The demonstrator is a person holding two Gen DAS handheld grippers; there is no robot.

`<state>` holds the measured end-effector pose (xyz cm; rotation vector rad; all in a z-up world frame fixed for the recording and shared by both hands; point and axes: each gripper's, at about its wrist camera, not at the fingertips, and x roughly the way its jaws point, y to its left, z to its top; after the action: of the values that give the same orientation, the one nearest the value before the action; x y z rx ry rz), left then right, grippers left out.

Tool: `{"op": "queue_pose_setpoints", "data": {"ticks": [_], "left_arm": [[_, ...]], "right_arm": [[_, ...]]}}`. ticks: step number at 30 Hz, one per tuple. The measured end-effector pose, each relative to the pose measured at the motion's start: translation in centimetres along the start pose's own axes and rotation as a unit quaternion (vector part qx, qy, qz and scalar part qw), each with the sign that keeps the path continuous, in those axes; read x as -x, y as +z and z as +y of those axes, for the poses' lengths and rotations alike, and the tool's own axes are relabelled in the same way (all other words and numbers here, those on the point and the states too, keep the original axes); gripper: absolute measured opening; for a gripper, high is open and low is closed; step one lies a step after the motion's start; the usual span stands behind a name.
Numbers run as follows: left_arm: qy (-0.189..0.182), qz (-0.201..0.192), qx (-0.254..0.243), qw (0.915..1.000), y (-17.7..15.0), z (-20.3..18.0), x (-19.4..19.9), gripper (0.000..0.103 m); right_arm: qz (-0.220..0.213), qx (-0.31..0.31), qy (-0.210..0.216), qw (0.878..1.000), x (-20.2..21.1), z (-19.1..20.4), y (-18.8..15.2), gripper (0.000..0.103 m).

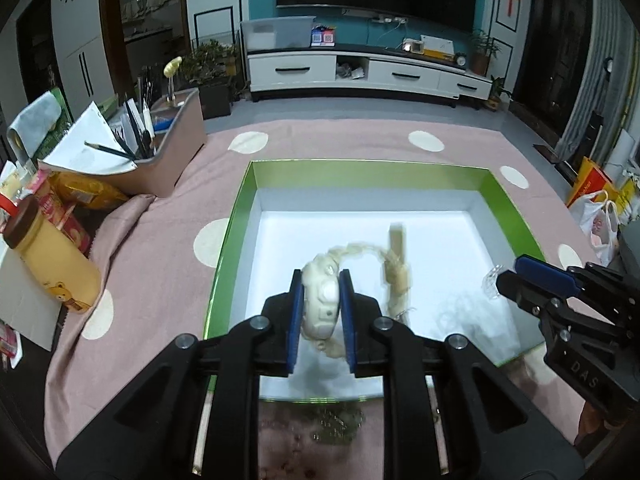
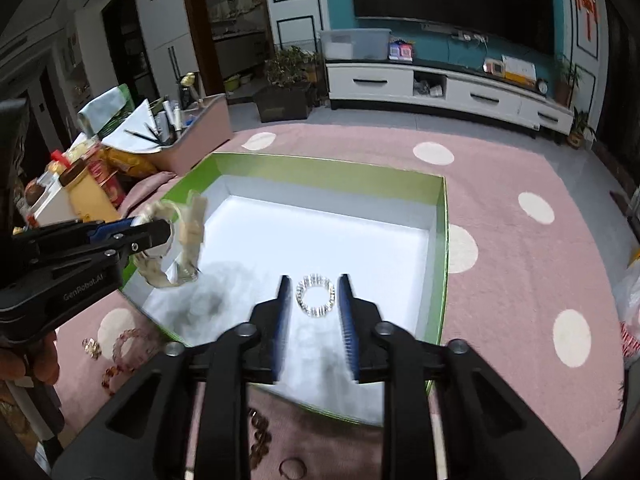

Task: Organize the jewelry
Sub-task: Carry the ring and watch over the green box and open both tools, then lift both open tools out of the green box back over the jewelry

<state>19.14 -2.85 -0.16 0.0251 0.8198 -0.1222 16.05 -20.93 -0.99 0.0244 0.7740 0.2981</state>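
Left gripper [image 1: 322, 300] fingers clamped; right gripper [image 2: 314, 312] fingers seemingly parted.

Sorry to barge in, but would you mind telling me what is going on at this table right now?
A person with a gripper in each hand is sorting jewelry into a green-walled box on a pink dotted cloth. The left gripper is clamped on a cream-coloured watch, held above the box with its band dangling. The right gripper is open, with a clear beaded bracelet between its fingers, apparently untouched on the box's white floor. More bracelets lie on the cloth outside the box.
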Motion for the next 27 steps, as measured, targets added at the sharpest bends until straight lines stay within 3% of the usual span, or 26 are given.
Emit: {"op": "queue_pose_setpoints", "data": {"ticks": [3, 5, 7, 9, 10, 11, 16, 21, 27], "left_arm": [[0.008, -0.007, 0.006, 0.9999, 0.2, 0.4, -0.2, 0.049], [0.008, -0.010, 0.013, 0.9998, 0.1, 1.0, 0.2, 0.052], [0.008, -0.015, 0.025, 0.9996, 0.0, 1.7, 0.8, 0.072], [0.003, -0.022, 0.034, 0.9992, -0.3, 2.3, 1.7, 0.075], [0.004, -0.024, 0.037, 0.9990, -0.5, 2.7, 2.2, 0.085], [0.006, -0.025, 0.041, 0.9988, -0.8, 3.0, 2.6, 0.089], [0.004, -0.026, 0.066, 0.9974, -3.3, 4.9, 5.0, 0.100], [0.006, -0.012, 0.107, 0.9942, -6.2, 7.2, 7.0, 0.101], [0.005, 0.000, 0.200, 0.9797, -9.7, 10.7, 9.0, 0.101]], "right_arm": [[-0.007, -0.029, 0.004, 1.000, 0.4, -1.4, -0.2, 0.036], [-0.012, -0.045, 0.006, 0.999, 1.2, -2.4, -0.4, 0.038], [-0.015, -0.059, 0.002, 0.998, 2.1, -3.3, -0.9, 0.042], [-0.014, -0.068, 0.003, 0.998, 2.8, -3.9, -1.5, 0.042], [-0.013, -0.073, 0.002, 0.997, 3.3, -4.3, -2.0, 0.043], [-0.012, -0.076, 0.002, 0.997, 3.8, -4.5, -2.5, 0.043], [-0.008, -0.090, 0.004, 0.996, 5.8, -5.0, -4.8, 0.044], [-0.003, -0.093, 0.004, 0.996, 7.7, -4.4, -7.2, 0.050], [0.006, -0.092, 0.007, 0.996, 9.6, -3.5, -9.2, 0.050]]}}
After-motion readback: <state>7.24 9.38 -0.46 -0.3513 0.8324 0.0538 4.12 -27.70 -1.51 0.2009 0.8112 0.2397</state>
